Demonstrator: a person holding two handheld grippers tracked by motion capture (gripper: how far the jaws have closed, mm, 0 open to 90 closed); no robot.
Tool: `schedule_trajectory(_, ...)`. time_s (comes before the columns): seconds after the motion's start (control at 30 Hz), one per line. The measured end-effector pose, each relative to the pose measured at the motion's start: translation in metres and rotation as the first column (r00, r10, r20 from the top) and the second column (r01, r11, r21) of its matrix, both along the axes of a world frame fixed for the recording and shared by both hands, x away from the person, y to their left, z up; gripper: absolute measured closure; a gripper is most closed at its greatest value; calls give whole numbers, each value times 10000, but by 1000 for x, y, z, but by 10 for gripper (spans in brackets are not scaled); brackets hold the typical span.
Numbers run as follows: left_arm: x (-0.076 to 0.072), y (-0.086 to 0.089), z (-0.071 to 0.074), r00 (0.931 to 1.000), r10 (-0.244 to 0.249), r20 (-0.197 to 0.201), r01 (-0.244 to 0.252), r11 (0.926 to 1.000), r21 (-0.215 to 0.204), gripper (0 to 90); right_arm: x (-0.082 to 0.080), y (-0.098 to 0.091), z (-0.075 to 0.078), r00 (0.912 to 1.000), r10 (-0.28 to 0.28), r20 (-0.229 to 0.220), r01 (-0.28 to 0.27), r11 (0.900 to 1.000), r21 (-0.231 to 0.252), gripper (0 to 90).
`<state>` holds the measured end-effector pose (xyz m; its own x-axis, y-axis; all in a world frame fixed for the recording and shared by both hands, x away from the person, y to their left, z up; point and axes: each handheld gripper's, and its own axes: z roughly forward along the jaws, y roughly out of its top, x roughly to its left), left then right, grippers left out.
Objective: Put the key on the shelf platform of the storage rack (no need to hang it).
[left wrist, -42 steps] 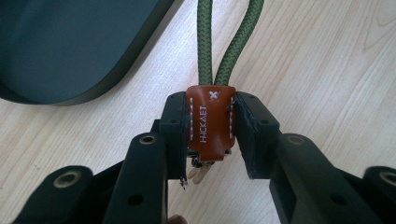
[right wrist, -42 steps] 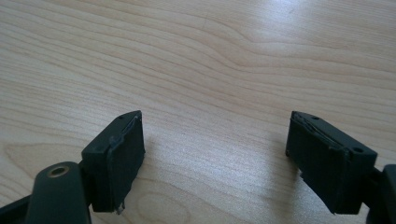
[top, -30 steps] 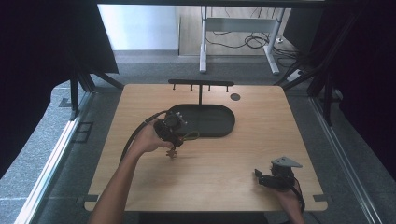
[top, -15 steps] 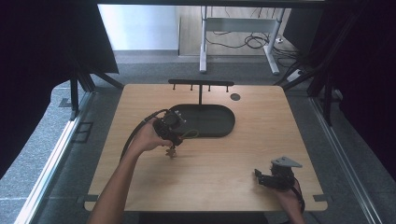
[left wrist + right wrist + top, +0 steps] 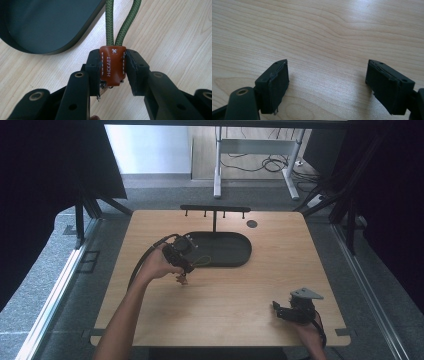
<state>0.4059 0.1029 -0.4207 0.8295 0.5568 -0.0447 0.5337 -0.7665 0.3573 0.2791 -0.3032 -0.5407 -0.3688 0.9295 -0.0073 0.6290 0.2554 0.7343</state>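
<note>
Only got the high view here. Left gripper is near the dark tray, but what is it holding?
Observer: The left gripper is shut on a brown leather tab with white stitching.
Operator: Anything attached to it?
Observer: Yes, a green cord loop runs out of the tab's top, over the table beside the dark tray.
Operator: Right gripper?
Observer: The right gripper is open, with bare wood between its jaws.
</note>
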Motion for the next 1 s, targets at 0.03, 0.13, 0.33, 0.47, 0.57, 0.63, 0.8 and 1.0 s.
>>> schedule_trajectory(0.03, 1, 0, 0, 10000, 4, -11, -4, 10000, 11, 664, 0, 0, 0, 10000, 2, 3, -2, 10000, -1, 194)
schedule_trajectory(0.13, 2, -1, 2, 10000, -21, 16, 21, 10000, 98, 664, 0, 0, 0, 10000, 0, 3, 0, 10000, 1, 194)
schedule_trajectory(0.33, 7, -3, 8, 10000, -15, 94, 13, 9999, 156, 664, 0, 0, 0, 10000, 1, 3, -1, 10000, 0, 194)
schedule_trajectory(0.47, 10, -5, 12, 9999, -62, 112, 60, 9999, 123, 664, 0, 0, 0, 10000, -1, 1, 1, 10000, 3, 193)
schedule_trajectory(0.57, 12, -7, 14, 9999, -71, 137, 68, 9998, 176, 664, 0, 0, 0, 10000, -1, 2, 1, 10000, 2, 193)
schedule_trajectory(0.63, 13, -8, 17, 9999, -79, 146, 76, 9997, 216, 664, 0, 0, 0, 10000, -1, 1, 1, 10000, 0, 194)
schedule_trajectory(0.8, 19, -16, 25, 9996, -206, 210, 199, 9993, 319, 664, 0, 0, 0, 10000, 1, 3, -1, 10000, 0, 194)
schedule_trajectory(1.0, 27, -26, 33, 9987, -342, 387, 330, 9989, 318, 664, 0, 0, 0, 10000, -1, 1, 1, 10000, 6, 194)
